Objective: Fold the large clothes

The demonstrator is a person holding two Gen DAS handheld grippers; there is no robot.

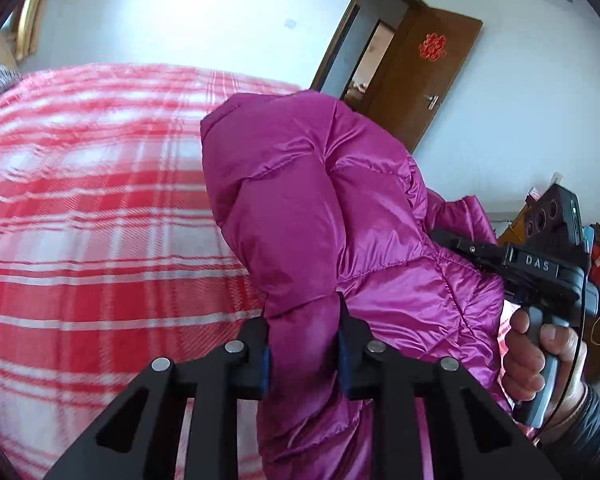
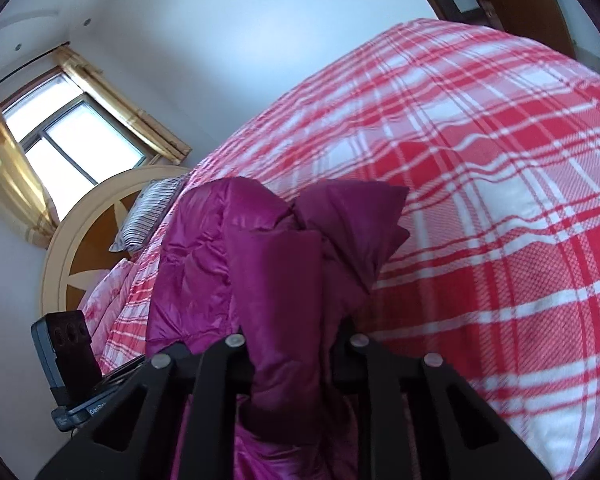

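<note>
Left wrist view: magenta down jacket (image 1: 340,208), bunched and lifted above the plaid bed (image 1: 100,200), rises straight ahead of the left hand-held gripper (image 1: 304,344), which is clamped on a fold. Just to its right, the right hand-held gripper (image 2: 296,364) pinches another fold; the jacket spans side to side between them, both equally near.

A glossy magenta quilted jacket (image 1: 320,208) is seen on a bed (image 1: 80,200) covered in red-and-white plaid; black fingers (image 1: 256,356) are padded in blue.
</note>
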